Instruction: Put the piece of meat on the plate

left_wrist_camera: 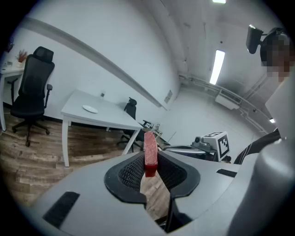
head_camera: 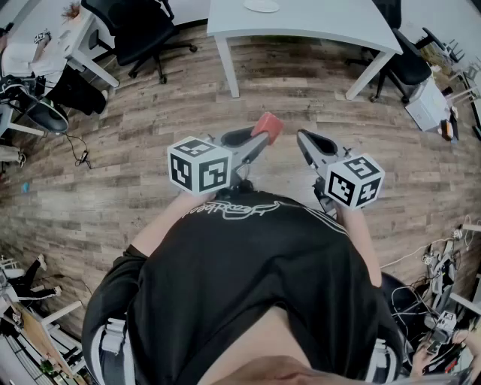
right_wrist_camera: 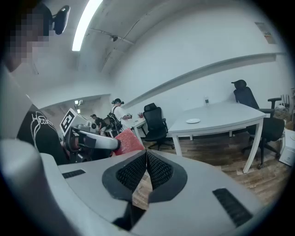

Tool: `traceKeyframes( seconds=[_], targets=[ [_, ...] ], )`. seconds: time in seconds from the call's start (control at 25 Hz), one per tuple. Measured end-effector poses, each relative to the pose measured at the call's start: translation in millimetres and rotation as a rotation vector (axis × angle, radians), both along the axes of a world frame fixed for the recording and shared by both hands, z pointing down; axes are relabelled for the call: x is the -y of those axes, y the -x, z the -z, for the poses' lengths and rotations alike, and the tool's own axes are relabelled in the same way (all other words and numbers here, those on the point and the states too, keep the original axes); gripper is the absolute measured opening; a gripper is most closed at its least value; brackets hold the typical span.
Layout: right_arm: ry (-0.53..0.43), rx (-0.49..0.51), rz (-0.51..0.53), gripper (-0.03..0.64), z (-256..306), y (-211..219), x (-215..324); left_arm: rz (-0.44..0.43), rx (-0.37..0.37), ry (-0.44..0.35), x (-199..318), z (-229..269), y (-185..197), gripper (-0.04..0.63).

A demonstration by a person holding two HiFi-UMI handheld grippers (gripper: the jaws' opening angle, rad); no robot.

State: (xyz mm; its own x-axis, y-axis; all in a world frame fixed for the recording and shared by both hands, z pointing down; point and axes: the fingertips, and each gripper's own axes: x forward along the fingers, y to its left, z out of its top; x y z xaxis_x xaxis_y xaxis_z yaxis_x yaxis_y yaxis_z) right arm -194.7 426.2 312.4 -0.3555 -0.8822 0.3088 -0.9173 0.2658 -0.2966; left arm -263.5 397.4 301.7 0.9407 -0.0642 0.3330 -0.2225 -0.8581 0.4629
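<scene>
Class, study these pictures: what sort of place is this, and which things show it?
Probably an open office or lab workspace: a white desk, a black swivel chair, and a wood-plank floor with loose cables lying on it.

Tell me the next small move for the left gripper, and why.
Probably carry the left gripper forward toward the white table. It is clamped on the piece of meat and held out over the wooden floor, while the plate sits on that table, well ahead of it.
</scene>
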Motion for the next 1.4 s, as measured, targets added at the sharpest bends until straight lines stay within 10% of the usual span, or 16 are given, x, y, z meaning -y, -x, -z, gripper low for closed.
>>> traceKeyframes(
  seconds=[0.8, 1.4],
  targets=[
    [0.024, 0.02, -0.036, 0.011, -13.1, -19.1, 14.5, -0.02, -0.015, 0.075, 15.7, -18.6, -20.0, 0.085],
    [0.09, 0.056, -0.057, 0.011, -29.0, -85.7, 154.3, -0.018, -0.009, 0.14, 158.7, -33.8, -81.9, 0.086]
  ],
)
